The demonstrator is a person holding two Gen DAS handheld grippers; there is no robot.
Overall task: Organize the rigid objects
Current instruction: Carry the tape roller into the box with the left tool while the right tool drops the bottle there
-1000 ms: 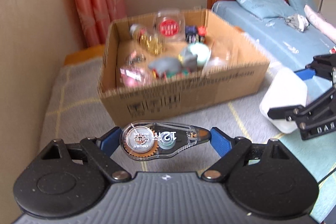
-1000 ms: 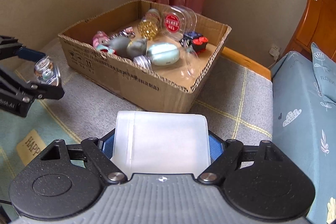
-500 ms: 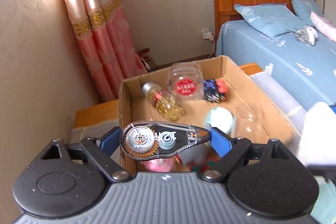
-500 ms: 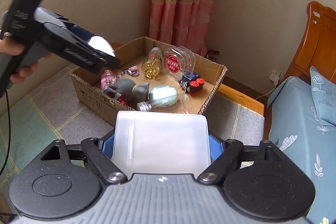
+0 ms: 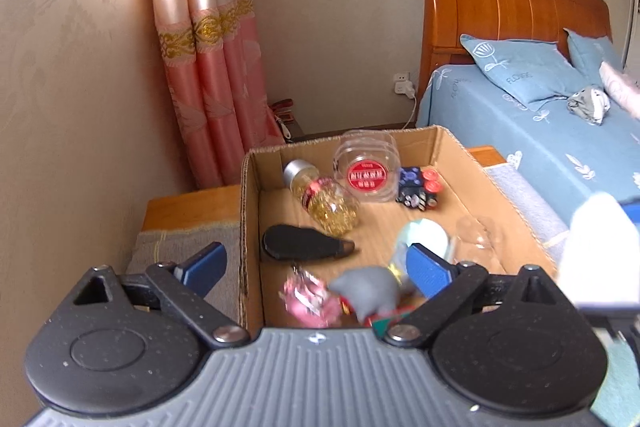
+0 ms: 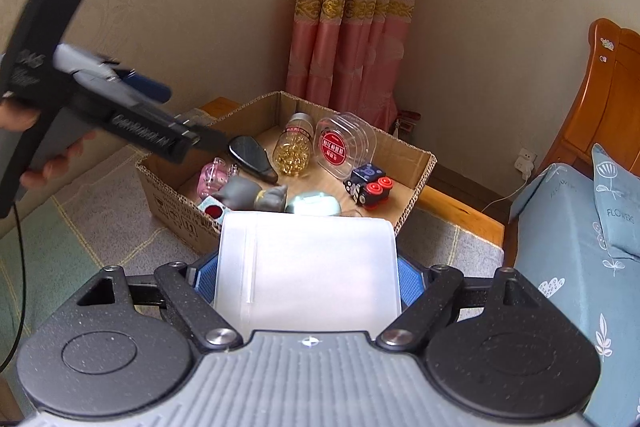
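My left gripper (image 5: 316, 267) is open and empty above the near left part of the cardboard box (image 5: 250, 211). The correction tape dispenser (image 5: 304, 247) lies dark side up on the box floor, also in the right wrist view (image 6: 253, 157). My right gripper (image 6: 308, 277) is shut on a white translucent plastic box (image 6: 308, 267), held above the rug in front of the cardboard box (image 6: 168, 191). The left gripper's body (image 6: 120, 119) shows at the left over the box.
In the box lie a jar of gold beads (image 5: 326, 201), a clear round container with red label (image 5: 366, 173), a dark cube toy (image 5: 418, 187), a grey toy (image 5: 370, 293) and a pink item (image 5: 306, 301). A bed (image 5: 560, 147) stands right, a curtain (image 5: 204, 67) behind.
My left gripper opened and let go of the tape dispenser, which now lies in the box. The right gripper still holds the white box, a little closer to the cardboard box.
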